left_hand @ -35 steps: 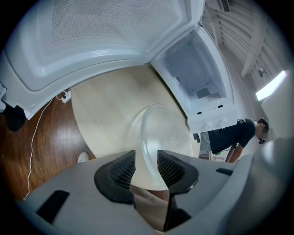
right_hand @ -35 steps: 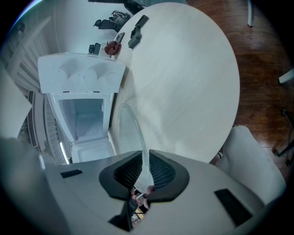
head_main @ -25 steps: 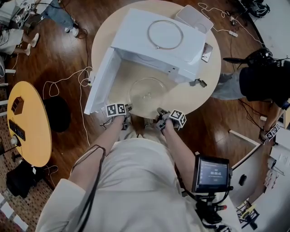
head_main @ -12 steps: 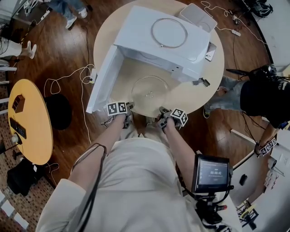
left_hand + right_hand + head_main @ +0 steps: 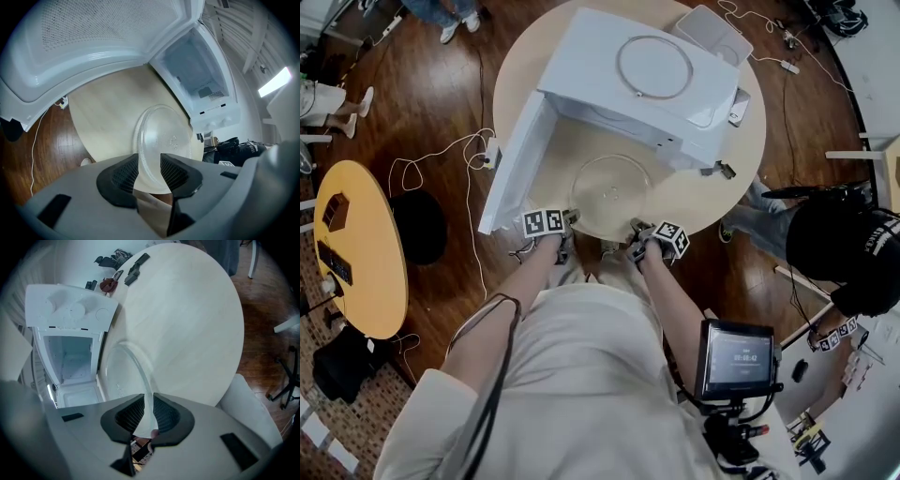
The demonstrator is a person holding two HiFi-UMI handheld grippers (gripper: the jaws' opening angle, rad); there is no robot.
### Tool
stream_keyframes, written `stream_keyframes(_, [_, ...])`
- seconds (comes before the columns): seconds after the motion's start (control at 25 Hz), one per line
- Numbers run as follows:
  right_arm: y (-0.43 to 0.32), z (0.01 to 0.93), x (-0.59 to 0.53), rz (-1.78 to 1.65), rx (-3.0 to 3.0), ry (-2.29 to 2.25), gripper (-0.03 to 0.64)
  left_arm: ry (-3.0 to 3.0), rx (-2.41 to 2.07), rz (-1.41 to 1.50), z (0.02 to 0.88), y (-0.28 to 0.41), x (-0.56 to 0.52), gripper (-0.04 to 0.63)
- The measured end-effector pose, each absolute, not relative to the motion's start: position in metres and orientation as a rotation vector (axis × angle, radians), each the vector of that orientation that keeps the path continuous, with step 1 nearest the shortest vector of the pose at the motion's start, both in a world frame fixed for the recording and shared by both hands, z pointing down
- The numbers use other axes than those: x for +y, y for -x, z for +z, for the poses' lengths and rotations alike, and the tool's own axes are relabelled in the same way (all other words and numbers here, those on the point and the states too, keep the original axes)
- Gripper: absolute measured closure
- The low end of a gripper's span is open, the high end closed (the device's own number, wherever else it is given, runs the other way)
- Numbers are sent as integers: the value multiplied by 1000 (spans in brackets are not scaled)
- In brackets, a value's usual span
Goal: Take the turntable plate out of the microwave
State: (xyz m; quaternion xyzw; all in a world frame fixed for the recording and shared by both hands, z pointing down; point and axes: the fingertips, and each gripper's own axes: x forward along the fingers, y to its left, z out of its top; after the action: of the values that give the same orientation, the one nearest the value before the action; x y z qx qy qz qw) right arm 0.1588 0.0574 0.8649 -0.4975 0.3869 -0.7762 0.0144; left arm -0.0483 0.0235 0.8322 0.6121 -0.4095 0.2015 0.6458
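Head view: turntable plate (image 5: pixel 612 190) lies outside the microwave (image 5: pixel 628 84), on the round table (image 5: pixel 698 192) just in front of the open cavity. Clear glass, looks whole. The cavity is at the plate's 12 o'clock, the swung-out door (image 5: pixel 511 164) at its 9 to 10 o'clock.

Change over the last second: next to none where it counts. The plate holds the same spot against cavity and door. Both tools sit at the same places on its near rim. Small shifts between frames read to me as head-camera drift.

At the plate's 5 o'clock, right gripper (image 5: pixel 148 404): jaws nearly together, pinched on the thin glass rim, which runs up between the pads in its own view. At 7 o'clock, left gripper (image 5: pixel 149 163): jaws well apart, rim standing in the gap, pads not pressing on it.

Cannot tell whether the near edge lies flat on the table or is raised a touch.

Outward: ring (image 5: pixel 653 67) on the microwave's top, unchanged. A bystander (image 5: pixel 844 248) in dark clothes has drifted from 3 o'clock of the frame toward 4 o'clock, clear of the table.

Reading: removal looks done, with the plate out and nothing travelling. What is left is likely the right-hand release and drawing both tools back. Risk: the plate sits near the table's 6 o'clock edge, so a rim snagged on withdrawal could drag it off.
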Motion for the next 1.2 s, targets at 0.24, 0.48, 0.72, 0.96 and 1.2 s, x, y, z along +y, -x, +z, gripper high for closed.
stream_keyframes(0.24, [-155, 867, 54, -2429, 1206, 1577, 571, -1393, -928, 457, 833, 52, 22, 459])
stream_keyframes(0.48, [-154, 868, 51, -2448, 1190, 1628, 571, -1393, -928, 453, 835, 54, 19, 459])
stream_keyframes(0.72, [-154, 870, 51, -2467, 1179, 1704, 560, -1393, -921, 443, 834, 53, 18, 459])
stream_keyframes(0.96, [-153, 869, 49, -2448, 1262, 1723, 558, -1398, -920, 436, 833, 55, 17, 459])
stream_keyframes(1.2, [-150, 865, 46, -2388, 1395, 1801, 523, -1414, -922, 432, 829, 58, 18, 459])
